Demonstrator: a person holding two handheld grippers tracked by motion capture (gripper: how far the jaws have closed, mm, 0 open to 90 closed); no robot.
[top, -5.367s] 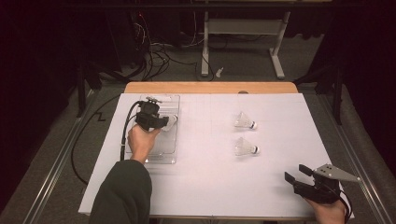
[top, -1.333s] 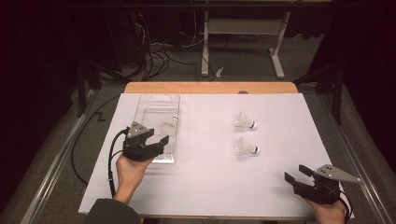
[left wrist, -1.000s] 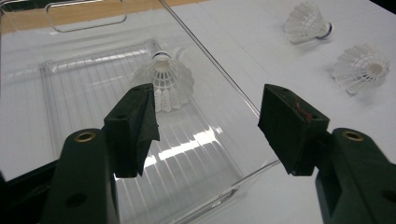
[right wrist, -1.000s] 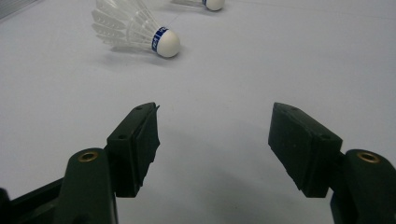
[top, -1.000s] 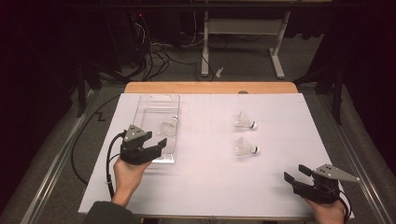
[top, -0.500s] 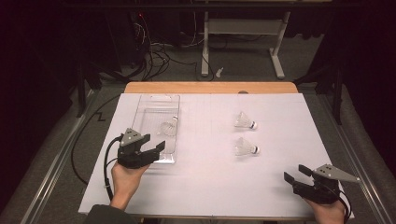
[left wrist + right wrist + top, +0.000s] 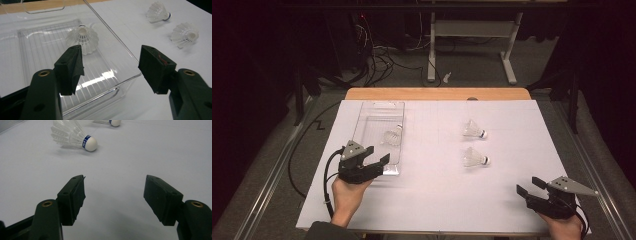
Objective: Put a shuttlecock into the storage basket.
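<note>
I work in a laboratory recording space. At 12 o'clock beyond my white-covered table (image 7: 437, 200), loose cables (image 7: 377, 60) lie on grey carpet beside a metal desk frame (image 7: 472, 45). Dark surroundings enclose the lit table.

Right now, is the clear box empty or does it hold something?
Not empty: the clear box holds one shuttlecock, lying on its ribbed floor. No lid covers it.
</note>
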